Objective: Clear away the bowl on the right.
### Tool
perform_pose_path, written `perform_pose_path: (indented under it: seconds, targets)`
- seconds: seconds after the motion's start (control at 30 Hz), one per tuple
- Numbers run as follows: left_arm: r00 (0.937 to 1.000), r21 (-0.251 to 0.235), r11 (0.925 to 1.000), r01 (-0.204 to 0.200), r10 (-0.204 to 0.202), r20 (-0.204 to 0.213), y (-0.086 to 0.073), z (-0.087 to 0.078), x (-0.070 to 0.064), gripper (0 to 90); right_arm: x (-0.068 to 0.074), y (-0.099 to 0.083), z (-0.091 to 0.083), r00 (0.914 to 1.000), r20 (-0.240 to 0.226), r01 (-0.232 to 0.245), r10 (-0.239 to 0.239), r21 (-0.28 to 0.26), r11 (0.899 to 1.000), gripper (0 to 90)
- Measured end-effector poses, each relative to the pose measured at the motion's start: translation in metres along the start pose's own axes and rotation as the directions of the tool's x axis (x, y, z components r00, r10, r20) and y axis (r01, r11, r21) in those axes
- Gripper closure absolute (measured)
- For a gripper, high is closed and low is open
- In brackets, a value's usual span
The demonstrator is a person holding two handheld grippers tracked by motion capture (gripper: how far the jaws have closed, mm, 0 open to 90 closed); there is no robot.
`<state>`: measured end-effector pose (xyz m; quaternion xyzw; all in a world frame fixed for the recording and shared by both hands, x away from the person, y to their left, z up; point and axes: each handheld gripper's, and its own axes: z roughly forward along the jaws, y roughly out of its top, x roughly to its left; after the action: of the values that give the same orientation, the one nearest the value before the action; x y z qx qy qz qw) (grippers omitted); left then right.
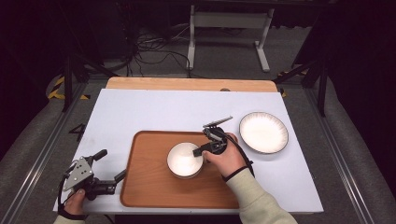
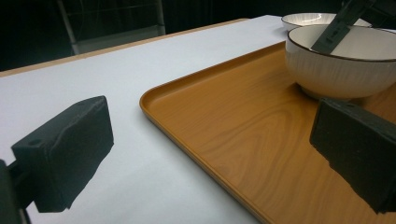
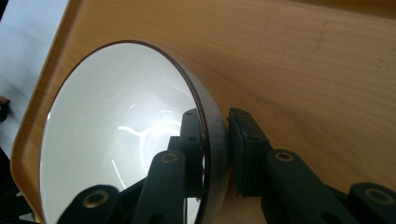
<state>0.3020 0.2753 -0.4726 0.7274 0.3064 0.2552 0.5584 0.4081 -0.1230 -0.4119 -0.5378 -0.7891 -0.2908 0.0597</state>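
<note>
- The bench (image 1: 140, 107) carries everything, and your left hand-held gripper (image 1: 109, 169) sits low at its near left corner, jaws spread wide and empty, one jaw over the white surface and the other over the tray edge. If you swing it inward without looking, the jaw nearest the tray could catch that rim and shove the whole load.
- The wooden tray (image 1: 144, 186) lies under and ahead of your right hand-held gripper (image 1: 200, 150). It is loose on the bench, so a sideways pull on the bowl is likely to drag it rather than lift the bowl free.
- The plate (image 1: 264, 132) rests off the tray, just beyond and to the outside of your right hand-held gripper. Swinging the bowl out low could knock its rim; clear it with height first.
- The bowl (image 3: 116, 135) stands on the tray, directly at your right hand-held gripper, which is closed on the rim with one jaw inside and one against the outer wall. The glaze looks slick and the grip covers a short stretch of rim, so the bowl could pivot or slip out when lifted quickly. Whether the bowl is already off the tray, I cannot tell.
</note>
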Motion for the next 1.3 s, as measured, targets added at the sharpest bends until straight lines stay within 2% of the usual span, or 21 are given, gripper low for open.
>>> perform_pose_path:
  seconds: [0.1,0.33,0.5,0.67,0.73,0.77,0.8,0.83,0.97,1.07,1.13,1.27,1.3]
  targets:
    - [1.0000,-0.001,1.0000,-0.001,0.001,0.000,0.000,0.000,0.000,0.2,-0.001,-0.001,0.001,0.9999,0.006,0.009,-0.009,0.000,1.000,74.7]
    - [1.0000,0.002,1.0000,-0.001,0.001,-0.001,0.000,0.000,0.000,0.2,-0.004,-0.001,-0.003,0.9998,0.010,0.018,-0.017,-0.039,0.999,71.4]
    - [1.0000,0.005,1.0000,0.003,-0.003,0.001,0.000,0.000,0.001,0.2,-0.005,-0.002,-0.008,0.9990,0.015,0.043,-0.042,-0.066,0.997,69.4]
    - [1.0000,0.002,1.0000,0.001,-0.001,0.000,0.000,0.000,0.000,0.2,-0.002,-0.003,-0.018,0.9944,0.028,0.105,-0.102,-0.141,0.984,65.6]
    - [1.0000,0.002,1.0000,-0.001,0.001,-0.001,0.000,0.000,0.000,0.2,0.000,-0.003,-0.024,0.9903,0.030,0.139,-0.136,-0.182,0.973,64.0]
    - [1.0000,0.002,1.0000,-0.001,0.001,-0.001,0.000,0.000,0.000,0.2,0.000,-0.003,-0.024,0.9903,0.030,0.139,-0.136,-0.182,0.973,64.0]
    - [1.0000,0.002,1.0000,-0.001,0.001,-0.001,0.000,0.000,0.000,0.2,0.002,-0.004,-0.029,0.9859,0.036,0.167,-0.163,-0.218,0.961,62.4]
    - [1.0000,0.002,1.0000,-0.001,0.001,-0.001,0.000,0.000,0.000,0.2,0.002,-0.004,-0.029,0.9859,0.036,0.167,-0.163,-0.218,0.961,62.4]
    - [1.0000,0.003,1.0000,0.000,0.000,0.000,0.000,0.000,0.000,0.2,0.006,-0.008,-0.040,0.9737,0.048,0.227,-0.223,-0.290,0.930,58.9]
    - [1.0000,0.002,1.0000,0.000,0.000,0.000,0.000,0.000,0.000,0.2,0.008,-0.012,-0.046,0.9580,0.055,0.283,-0.281,-0.348,0.894,56.0]
    - [1.0000,0.002,1.0000,0.001,-0.001,-0.003,0.000,0.000,0.000,0.2,0.009,-0.014,-0.050,0.9453,0.067,0.319,-0.319,-0.389,0.864,54.3]
    - [1.0000,0.002,1.0000,-0.001,0.001,-0.002,0.000,0.000,0.000,0.2,0.008,-0.019,-0.056,0.9264,0.079,0.363,-0.368,-0.445,0.818,50.2]
    - [1.0000,0.003,1.0000,-0.002,0.002,-0.001,0.000,0.000,0.000,0.2,0.008,-0.019,-0.056,0.9228,0.081,0.370,-0.377,-0.453,0.811,49.0]
